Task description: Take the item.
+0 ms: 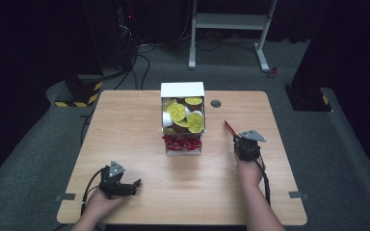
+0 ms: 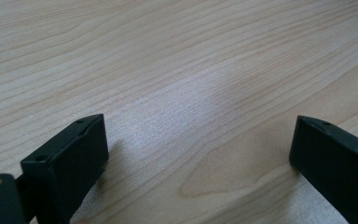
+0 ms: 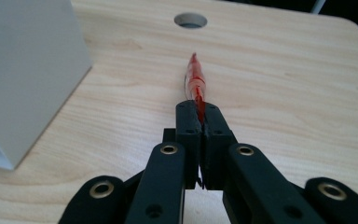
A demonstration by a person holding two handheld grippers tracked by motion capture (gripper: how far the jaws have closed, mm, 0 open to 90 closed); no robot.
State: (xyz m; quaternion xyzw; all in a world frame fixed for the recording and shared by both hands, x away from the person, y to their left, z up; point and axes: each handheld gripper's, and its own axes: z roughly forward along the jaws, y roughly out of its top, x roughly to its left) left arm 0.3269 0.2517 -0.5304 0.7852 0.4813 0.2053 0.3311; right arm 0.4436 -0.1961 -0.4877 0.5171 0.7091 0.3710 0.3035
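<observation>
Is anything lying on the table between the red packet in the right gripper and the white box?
Nothing visible. The right gripper is shut on the red packet, and bare table lies between it and the white box.

Grey carpet floor (image 1: 337, 159) lies under a light wooden table (image 1: 139, 192). A white metal frame stand (image 1: 231, 21) sits behind, amid dark walls.

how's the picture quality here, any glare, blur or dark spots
High view: table evenly lit, room around it nearly black, slightly soft. Left gripper view: pale sheen on the wood, near fingers soft-edged. Right gripper view: fingers sharp, red packet blurring toward its tip.
</observation>
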